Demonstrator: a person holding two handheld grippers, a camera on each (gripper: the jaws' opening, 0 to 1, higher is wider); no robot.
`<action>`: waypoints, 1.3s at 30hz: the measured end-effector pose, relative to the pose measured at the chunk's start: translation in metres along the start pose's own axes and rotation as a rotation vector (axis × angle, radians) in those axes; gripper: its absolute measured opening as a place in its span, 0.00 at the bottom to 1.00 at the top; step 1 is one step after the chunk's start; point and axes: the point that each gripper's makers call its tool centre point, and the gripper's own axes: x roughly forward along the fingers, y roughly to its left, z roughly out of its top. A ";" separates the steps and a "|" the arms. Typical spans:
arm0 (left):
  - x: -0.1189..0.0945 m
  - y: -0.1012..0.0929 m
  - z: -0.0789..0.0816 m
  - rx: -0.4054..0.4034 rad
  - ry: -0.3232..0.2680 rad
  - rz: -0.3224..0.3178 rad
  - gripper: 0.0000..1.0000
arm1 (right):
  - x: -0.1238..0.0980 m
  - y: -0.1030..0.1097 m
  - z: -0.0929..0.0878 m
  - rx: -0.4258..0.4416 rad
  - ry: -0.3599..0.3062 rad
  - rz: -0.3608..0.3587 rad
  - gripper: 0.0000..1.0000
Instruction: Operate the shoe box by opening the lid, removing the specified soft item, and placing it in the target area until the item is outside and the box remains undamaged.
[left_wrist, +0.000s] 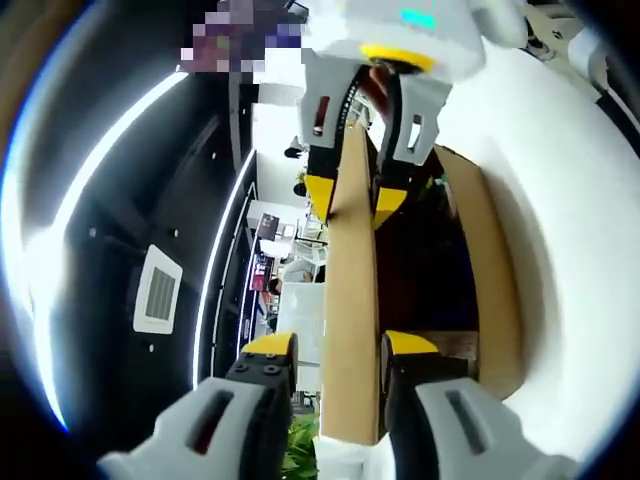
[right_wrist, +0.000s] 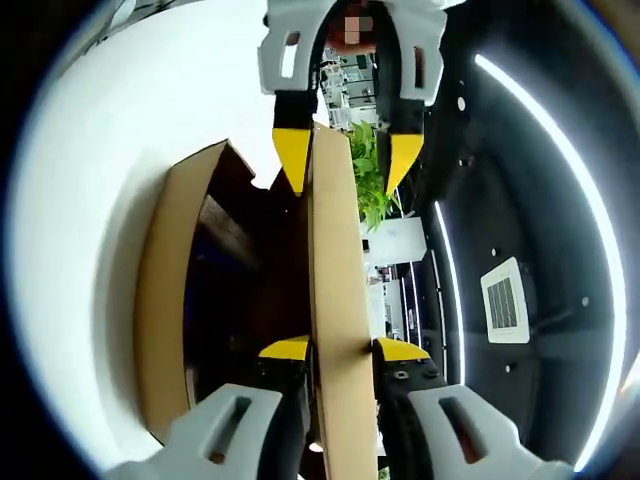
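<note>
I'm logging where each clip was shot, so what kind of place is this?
Probably an office or showroom, indoors. Past the raised box lid there is a dark ceiling with light strips and a square vent, a green plant, and distant desks or shelves. The box sits on a white table.

The shoe box (left_wrist: 495, 260) interior is too dark in both views to tell what lies inside. The raised lid (left_wrist: 350, 300) is seen edge-on, so its faces stay hidden, and its lower end runs behind the left gripper (left_wrist: 340, 350) jaws. Distant room details beyond it are too small to make out
</note>
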 end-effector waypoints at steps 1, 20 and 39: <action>-0.005 -0.006 0.005 -0.026 -0.031 -0.038 0.36 | 0.000 0.000 0.000 -0.001 0.000 0.000 0.23; -0.058 -0.058 -0.024 -0.259 -0.086 -0.333 0.54 | 0.001 -0.001 0.000 -0.007 0.006 0.007 0.22; -0.011 -0.112 -0.055 -0.398 0.010 -0.577 0.55 | 0.007 -0.008 0.001 0.023 -0.012 0.065 0.23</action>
